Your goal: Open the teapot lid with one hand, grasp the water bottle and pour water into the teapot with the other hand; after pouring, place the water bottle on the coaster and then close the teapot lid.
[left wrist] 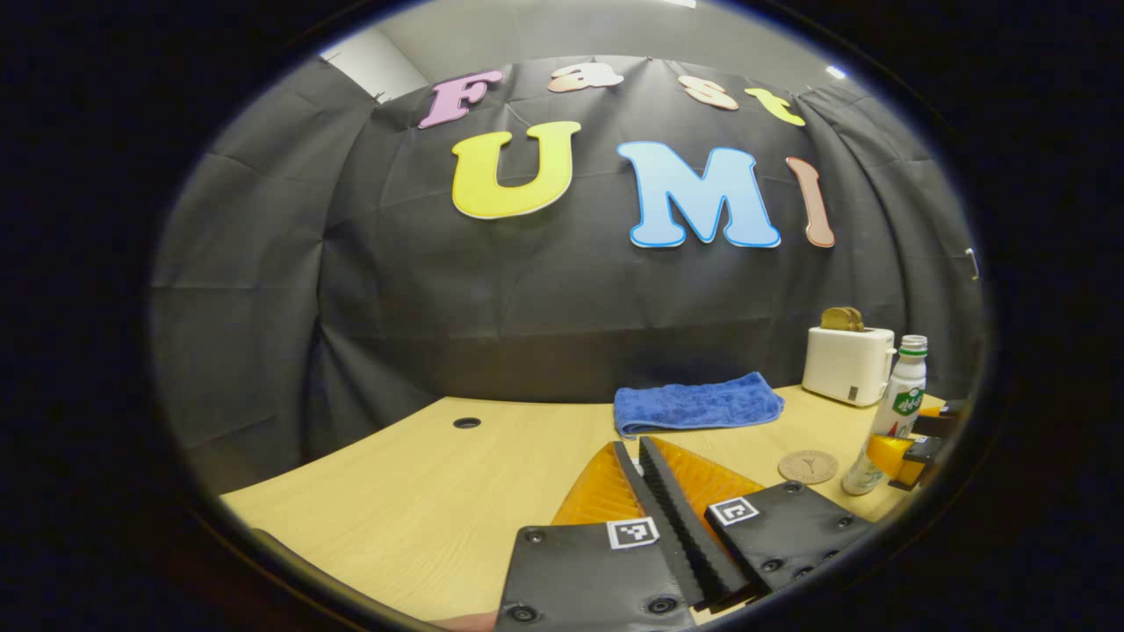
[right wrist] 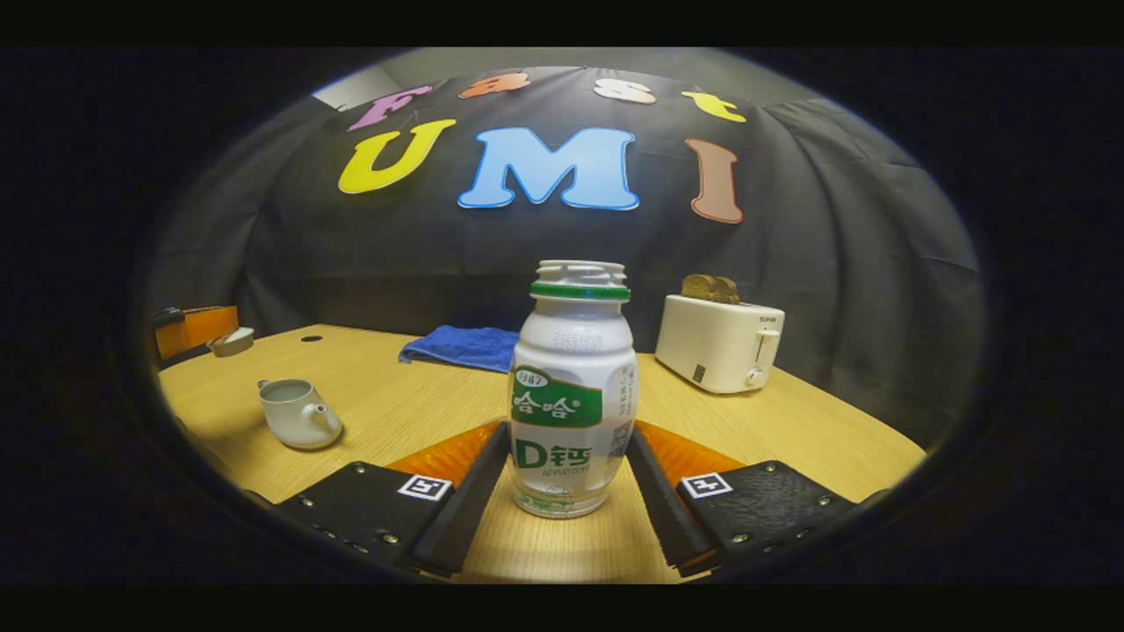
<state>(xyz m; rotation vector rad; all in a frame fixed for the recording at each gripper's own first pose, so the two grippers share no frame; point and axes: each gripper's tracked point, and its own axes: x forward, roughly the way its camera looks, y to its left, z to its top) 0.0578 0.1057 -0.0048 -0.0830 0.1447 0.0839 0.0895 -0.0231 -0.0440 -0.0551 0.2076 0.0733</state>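
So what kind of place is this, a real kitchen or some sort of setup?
Most likely a staged recording booth, not a real kitchen: a black cloth wall backs a single wooden table, and household props, a toaster, teapot and water bottle, sit spaced out on it.

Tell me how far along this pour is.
Done: the teapot is open, its lid apparently held off by the left gripper. In hand: the right gripper flanks the water bottle, which stands upright on the table beside the coaster. Left: pouring (can't tell if it has happened), bottle onto coaster, lid back on.
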